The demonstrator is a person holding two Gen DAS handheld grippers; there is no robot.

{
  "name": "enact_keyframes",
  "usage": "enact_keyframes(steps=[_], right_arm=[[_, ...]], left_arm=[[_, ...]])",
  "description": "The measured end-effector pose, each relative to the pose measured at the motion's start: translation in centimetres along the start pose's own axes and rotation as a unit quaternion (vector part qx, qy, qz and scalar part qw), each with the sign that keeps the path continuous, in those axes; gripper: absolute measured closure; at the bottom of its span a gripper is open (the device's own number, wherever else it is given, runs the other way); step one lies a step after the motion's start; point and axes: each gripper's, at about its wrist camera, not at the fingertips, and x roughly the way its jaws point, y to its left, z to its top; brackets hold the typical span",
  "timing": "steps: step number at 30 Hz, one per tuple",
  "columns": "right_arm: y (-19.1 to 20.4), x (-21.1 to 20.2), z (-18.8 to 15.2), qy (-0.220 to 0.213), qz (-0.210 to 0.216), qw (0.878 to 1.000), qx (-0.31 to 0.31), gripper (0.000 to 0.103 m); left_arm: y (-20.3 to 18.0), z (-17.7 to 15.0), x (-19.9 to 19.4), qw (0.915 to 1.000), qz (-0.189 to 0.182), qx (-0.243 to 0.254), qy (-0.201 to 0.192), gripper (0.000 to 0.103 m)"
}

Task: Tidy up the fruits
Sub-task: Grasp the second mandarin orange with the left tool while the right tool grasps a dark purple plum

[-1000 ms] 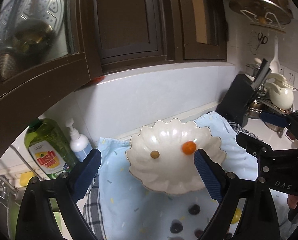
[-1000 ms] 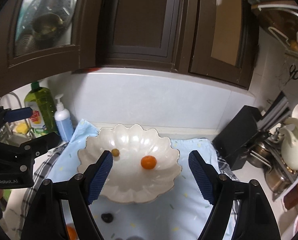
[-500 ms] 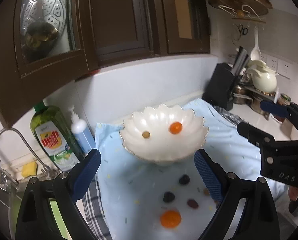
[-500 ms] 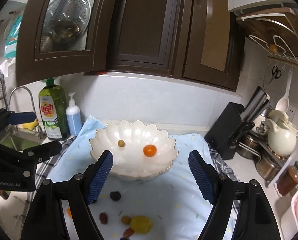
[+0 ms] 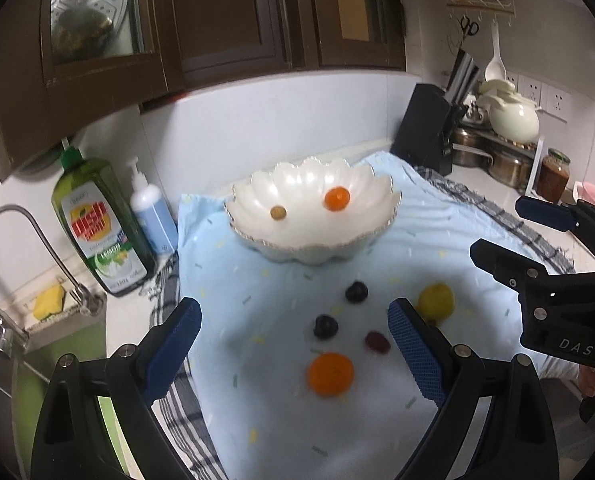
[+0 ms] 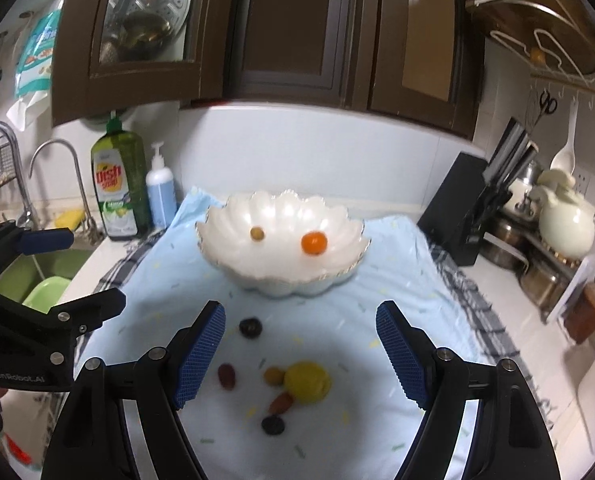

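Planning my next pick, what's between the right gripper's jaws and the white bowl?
Right wrist view: one dark grape on the blue cloth, short of the bowl.

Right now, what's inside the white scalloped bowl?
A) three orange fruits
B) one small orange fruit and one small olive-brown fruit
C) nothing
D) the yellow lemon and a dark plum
B: the white scalloped bowl holds only a small orange fruit and a smaller olive-brown fruit; the yellow lemon and the dark fruits lie on the blue cloth in front of it.
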Motion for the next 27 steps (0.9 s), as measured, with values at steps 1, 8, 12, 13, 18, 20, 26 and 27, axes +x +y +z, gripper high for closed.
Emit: enact_keyframes(steps=[1,8,12,13,18,20,26,27], right_arm=[[0.1,0.1,-0.3,0.004,0.001,1.000,0.001,0.024],[0.8,1.0,-2.9,0.038,0.011,0.999,0.012,0.025],[1.2,1.8,-4.2,0.061,0.014,0.998,0.018,0.025],[1.3,2.1,-4.5,0.066,0.014,0.998,0.020,0.025],[1.7,3.2,-5.8,0.089,0.014,0.996,0.020,0.025],[1.6,3.7,-6.3,0.098,0.014,0.995,0.024,0.027],[1.4,5.3,-7.4,0.126,0.017,0.991,0.036,0.039],[1.4,5.6,-7.6,0.132,0.020,0.990,0.039,0.040]], left_arm=[[0.0,-0.3,0.1,1.0000,-0.002,0.001,0.003,0.007],[-0.5,-2.6,1.6,0.9994,-0.019,0.011,0.028,0.007],[-0.9,-3.7,2.6,0.9990,-0.012,0.027,0.034,0.008],[-0.9,-3.9,2.8,0.9988,-0.013,0.030,0.035,0.008],[-1.2,-5.0,4.5,0.9975,-0.028,0.033,0.057,0.009],[-1.3,-5.4,5.1,0.9969,-0.032,0.033,0.064,0.011],[-1.8,-6.1,7.0,0.9949,-0.038,0.045,0.081,0.019],[-1.9,-6.2,7.4,0.9946,-0.039,0.049,0.084,0.021]])
